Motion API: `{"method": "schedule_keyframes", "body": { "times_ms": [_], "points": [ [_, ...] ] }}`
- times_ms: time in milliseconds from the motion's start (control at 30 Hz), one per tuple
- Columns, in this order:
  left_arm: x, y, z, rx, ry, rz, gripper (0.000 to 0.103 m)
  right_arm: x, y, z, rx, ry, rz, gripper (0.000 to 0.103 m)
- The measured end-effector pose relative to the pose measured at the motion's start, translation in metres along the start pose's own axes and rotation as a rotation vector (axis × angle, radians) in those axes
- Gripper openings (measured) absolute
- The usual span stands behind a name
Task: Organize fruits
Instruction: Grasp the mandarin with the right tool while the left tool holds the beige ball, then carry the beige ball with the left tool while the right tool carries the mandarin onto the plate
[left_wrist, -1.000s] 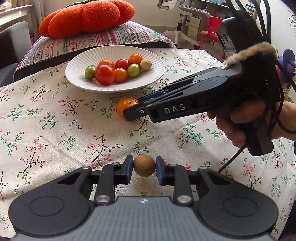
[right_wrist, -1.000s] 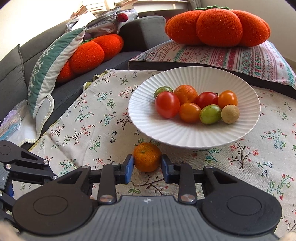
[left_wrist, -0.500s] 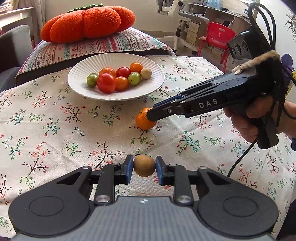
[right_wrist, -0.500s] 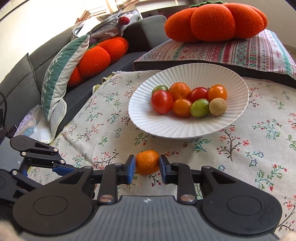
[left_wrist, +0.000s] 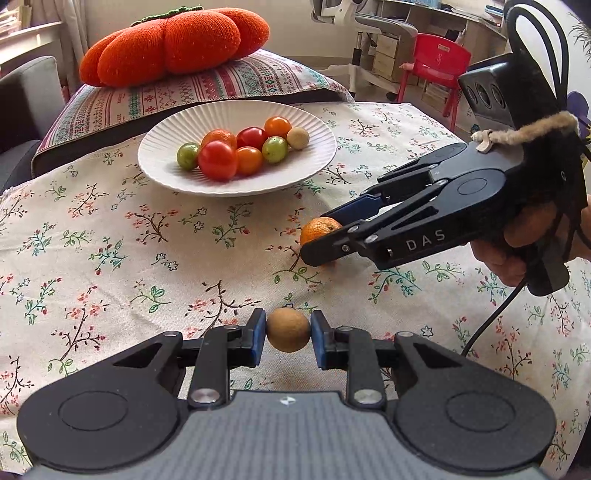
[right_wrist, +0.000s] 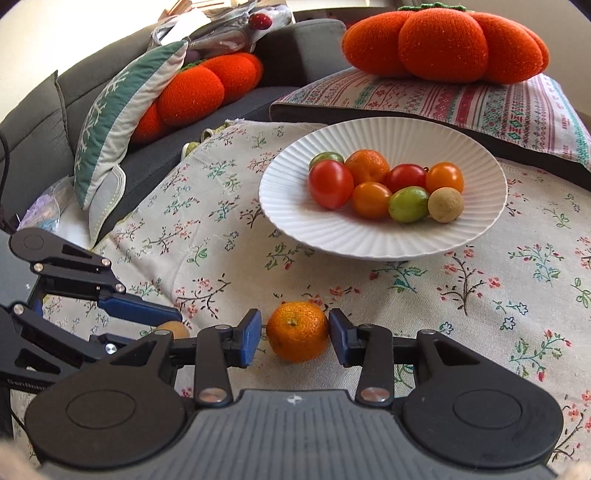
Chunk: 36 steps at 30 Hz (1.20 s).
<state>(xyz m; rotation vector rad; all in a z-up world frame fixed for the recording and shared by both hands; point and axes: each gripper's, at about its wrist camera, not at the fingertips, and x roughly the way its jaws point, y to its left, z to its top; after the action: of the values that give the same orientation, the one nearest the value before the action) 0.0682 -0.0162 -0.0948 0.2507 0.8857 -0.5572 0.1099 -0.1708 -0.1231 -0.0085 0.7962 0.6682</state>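
We've got the left gripper (left_wrist: 288, 335) clenched on a small brown fruit (left_wrist: 288, 335), pads pressing its sides. The right gripper (right_wrist: 295, 334) has just been opening; its pads stand a hair off the mandarin (right_wrist: 297, 330), which sits on the floral cloth (right_wrist: 480, 295) between them. So that one's let go.

The mandarin looks light, with soft peel that gives. We'd squeeze gently across its middle. It's round and may roll.

The plate (right_wrist: 369, 243) lies at twelve o'clock of the mandarin, fruit heaped in the centre, with bare room along its near rim. Open cloth lies at three o'clock; the left gripper crowds nine o'clock.
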Motion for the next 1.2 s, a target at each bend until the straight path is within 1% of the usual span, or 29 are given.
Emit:
{"method": "schedule_keyframes", "body": {
  "times_ms": [133, 167, 300, 533, 733, 1000, 1067, 1133, 1200],
  "points": [
    [0.003, 0.006, -0.002, 0.016, 0.008, 0.001, 0.007, 0.000, -0.002, -0.001, 0.007, -0.003, 0.008, 0.036],
    [0.005, 0.007, -0.003, 0.017, 0.012, 0.005, 0.007, -0.001, -0.004, -0.001, 0.011, -0.006, 0.007, 0.034],
    [0.008, 0.012, -0.005, 0.026, 0.016, 0.010, 0.007, -0.002, -0.006, -0.002, 0.012, -0.012, 0.008, 0.032],
    [0.007, 0.011, -0.005, 0.034, 0.009, 0.007, 0.007, -0.005, -0.008, -0.002, 0.015, -0.010, 0.020, 0.032],
    [0.006, 0.012, -0.003, 0.026, 0.007, 0.019, 0.007, -0.007, -0.008, -0.003, 0.019, -0.012, 0.014, 0.032],
    [0.008, 0.014, -0.005, 0.018, 0.017, 0.026, 0.008, -0.009, -0.007, -0.003, 0.006, -0.010, 0.008, 0.032],
    [0.011, 0.014, -0.006, 0.007, 0.037, 0.028, 0.008, -0.008, -0.007, -0.004, 0.005, -0.005, 0.004, 0.032],
    [0.011, 0.012, -0.007, 0.022, 0.031, 0.037, 0.008, -0.008, -0.007, -0.005, 0.007, -0.004, 0.003, 0.032],
    [0.011, 0.013, -0.005, 0.010, 0.031, 0.037, 0.008, -0.009, -0.007, -0.004, 0.005, -0.006, 0.004, 0.032]
  ]
}}
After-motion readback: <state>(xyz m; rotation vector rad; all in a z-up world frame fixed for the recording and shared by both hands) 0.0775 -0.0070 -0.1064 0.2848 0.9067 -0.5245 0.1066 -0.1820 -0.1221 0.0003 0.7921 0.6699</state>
